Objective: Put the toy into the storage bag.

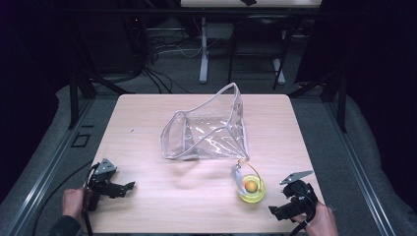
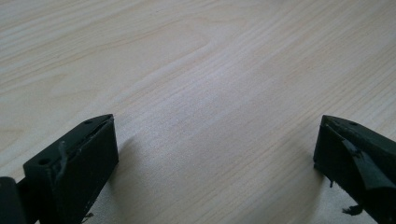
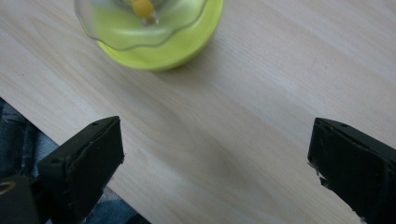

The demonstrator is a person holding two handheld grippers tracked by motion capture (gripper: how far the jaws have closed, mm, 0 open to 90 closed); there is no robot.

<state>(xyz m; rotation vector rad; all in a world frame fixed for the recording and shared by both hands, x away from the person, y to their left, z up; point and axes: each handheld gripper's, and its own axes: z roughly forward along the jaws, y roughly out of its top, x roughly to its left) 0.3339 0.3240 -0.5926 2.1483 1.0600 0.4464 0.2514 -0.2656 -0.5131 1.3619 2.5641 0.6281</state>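
A clear plastic bag [image 1: 206, 130] with a grey rim lies mid-table, its mouth gaping toward the left. Near its front right corner sits a small yellow-green container [image 1: 251, 189] holding what looks like an orange ball, though it is too small to be sure. The right gripper [image 1: 276, 210], jaws spread wide and empty, rests just beside that container near the table's [image 1: 147, 206] front edge. The left gripper [image 1: 129, 186], also spread open over bare wood, sits well apart at the front left.

Black grippers [image 1: 129, 186] (grey plates, trailing cables)
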